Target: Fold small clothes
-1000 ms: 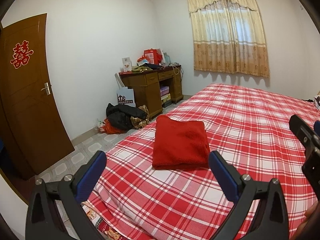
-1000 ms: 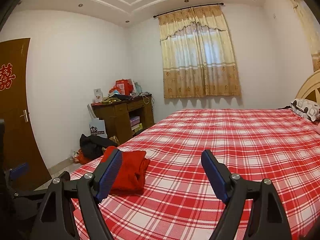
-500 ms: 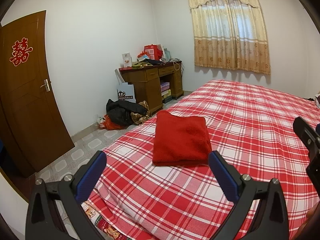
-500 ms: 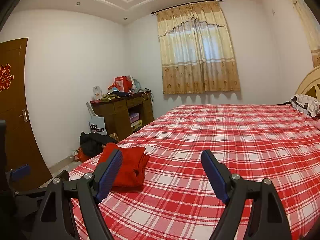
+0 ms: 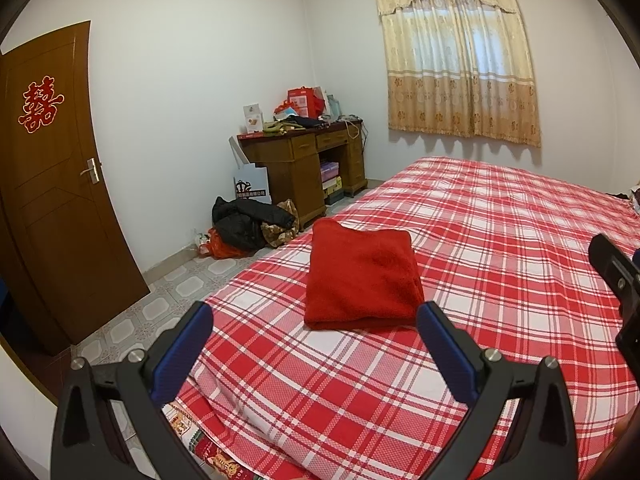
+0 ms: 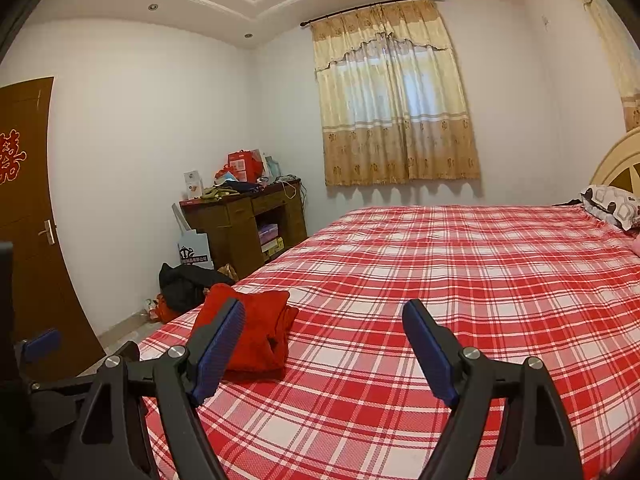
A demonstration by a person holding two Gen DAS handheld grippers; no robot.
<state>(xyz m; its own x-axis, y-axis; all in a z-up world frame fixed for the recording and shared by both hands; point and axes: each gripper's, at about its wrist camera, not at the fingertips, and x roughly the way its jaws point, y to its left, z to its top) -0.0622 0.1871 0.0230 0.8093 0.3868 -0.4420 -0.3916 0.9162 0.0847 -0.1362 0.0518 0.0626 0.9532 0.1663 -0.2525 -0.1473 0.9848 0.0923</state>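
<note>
Red garment (image 5: 362, 278) lies folded into a compact rectangle on the bed (image 5: 500, 240), near the foot-end corner on the side that faces the desk (image 5: 308, 168); it rests flat on the red-and-white plaid cover. In the right wrist view the same garment (image 6: 256, 332) shows layered folds open along its near-right side. Left gripper (image 5: 314, 344) hovers over the foot edge of the bed, jaws spread wide and holding nothing, blue pads (image 5: 182, 356) apart from the cloth; the garment sits just beyond and between the fingertips. Right gripper (image 6: 324, 344) is also above the foot edge, jaws wide and empty, with the garment partly behind its left finger; contact cannot be judged from this angle. The black body at the right margin of the left wrist view is part of the right gripper. Pillow (image 6: 616, 204) lies at the head end by the headboard (image 6: 616, 164). Dark clothes pile (image 5: 248, 226) on the tiled floor beside the desk. Brown door (image 5: 60, 184) closed, red paper emblem (image 5: 40, 104) on it. Curtain (image 5: 456, 56) drawn over the window.
</note>
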